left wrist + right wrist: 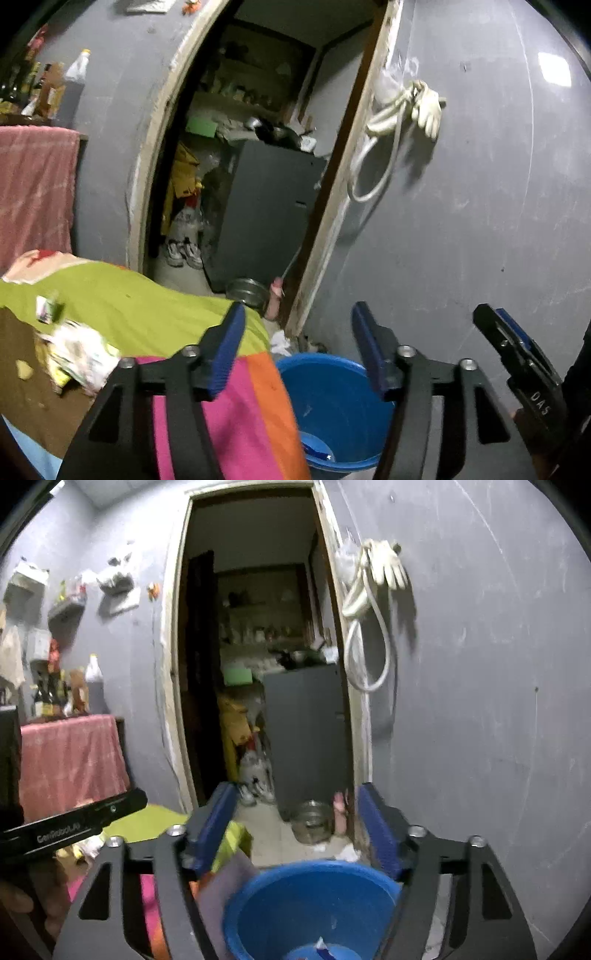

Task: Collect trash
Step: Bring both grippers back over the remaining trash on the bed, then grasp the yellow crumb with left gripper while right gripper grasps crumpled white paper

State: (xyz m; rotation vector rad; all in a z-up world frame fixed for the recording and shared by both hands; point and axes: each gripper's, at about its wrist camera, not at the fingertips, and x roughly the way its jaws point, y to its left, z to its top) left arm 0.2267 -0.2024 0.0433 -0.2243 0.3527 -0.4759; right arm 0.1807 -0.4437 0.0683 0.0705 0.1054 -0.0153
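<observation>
left gripper (299,347) nearest, jaws spread, nothing between; right gripper (295,827) spread too, empty, over blue bucket (288,893). bucket round, smooth plastic, on floor beside bed (147,295). crumpled wrappers (74,354) on bed, left of left gripper, that hand nearer. papery, crinkly, no clear long axis.

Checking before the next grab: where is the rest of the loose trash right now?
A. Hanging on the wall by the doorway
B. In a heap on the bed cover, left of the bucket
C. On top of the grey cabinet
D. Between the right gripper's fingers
B: crumpled wrappers lie piled on the bed cover, left of the blue bucket; the right gripper is open and holds nothing.
</observation>
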